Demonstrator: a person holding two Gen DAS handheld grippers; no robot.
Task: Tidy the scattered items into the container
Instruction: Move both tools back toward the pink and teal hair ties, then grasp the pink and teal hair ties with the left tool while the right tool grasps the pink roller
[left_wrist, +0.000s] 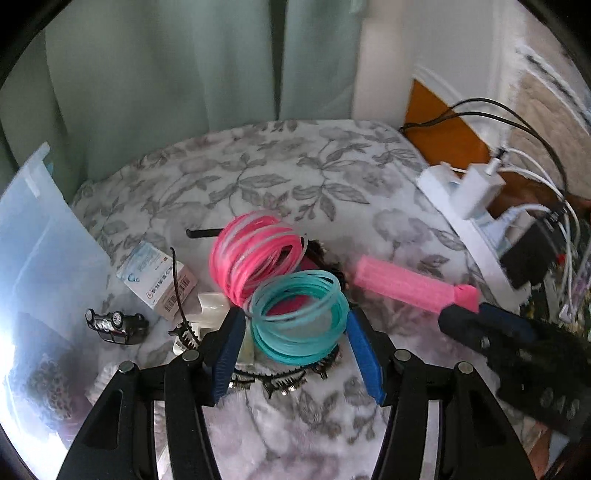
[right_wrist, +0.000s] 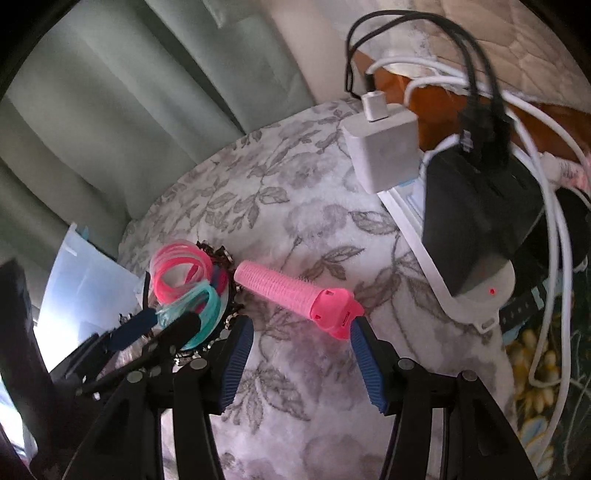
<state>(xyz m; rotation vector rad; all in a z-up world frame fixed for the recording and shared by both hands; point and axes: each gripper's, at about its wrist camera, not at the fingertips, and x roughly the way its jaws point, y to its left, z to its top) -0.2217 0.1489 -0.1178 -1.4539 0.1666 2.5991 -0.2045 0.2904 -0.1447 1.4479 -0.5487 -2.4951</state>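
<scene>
So the left gripper (left_wrist: 295, 325) has its fingers wide around the teal coil (left_wrist: 300, 315); right gripper (right_wrist: 301, 334) fingers wide, pink roller (right_wrist: 291, 286) between the tips.

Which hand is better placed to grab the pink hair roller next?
Right. The right tongs stand open right at the pink hair roller's capped end, while the left tongs are open around the teal bangles, farther from the roller.

Black tool (left_wrist: 291, 328), ribbed blue pads (left_wrist: 364, 354)
</scene>
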